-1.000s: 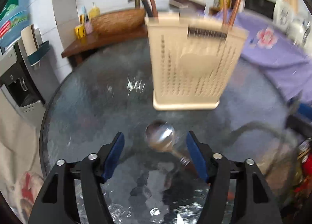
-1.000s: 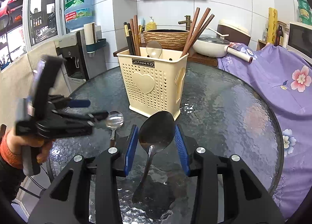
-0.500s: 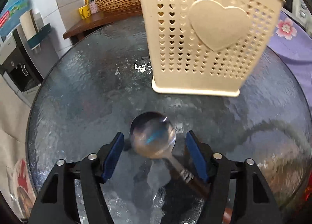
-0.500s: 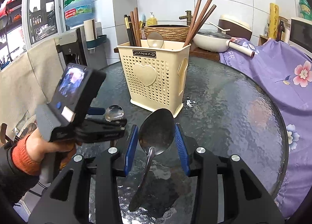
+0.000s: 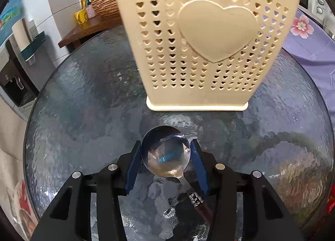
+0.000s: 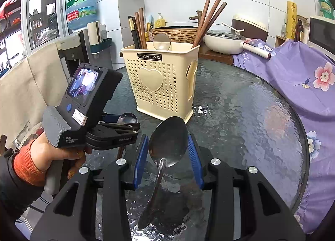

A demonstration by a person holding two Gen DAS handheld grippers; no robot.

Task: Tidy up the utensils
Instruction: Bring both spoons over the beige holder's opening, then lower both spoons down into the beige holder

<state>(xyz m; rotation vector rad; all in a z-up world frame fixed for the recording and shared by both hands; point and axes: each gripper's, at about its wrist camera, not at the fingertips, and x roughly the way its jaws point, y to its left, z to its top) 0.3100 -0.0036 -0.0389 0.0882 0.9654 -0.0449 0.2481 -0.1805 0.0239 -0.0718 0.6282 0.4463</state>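
Closing on the round spoon (image 5: 165, 153), the left gripper (image 5: 165, 157) hides its handle; the right gripper (image 6: 168, 153) clasps a steel spoon (image 6: 168, 140), its handle cut off below.

Both grippers are black, angular frames with round silver screw heads and blue ribbed pads lining the fingers. The left gripper (image 6: 125, 130) carries a black unit with a small lit screen, a blue button, a white label, a grey ribbed grip and small white lettering, seemingly "Data Acquisition System". The left hand (image 6: 60, 157) wears an orange knitted cuff under a dark sleeve.
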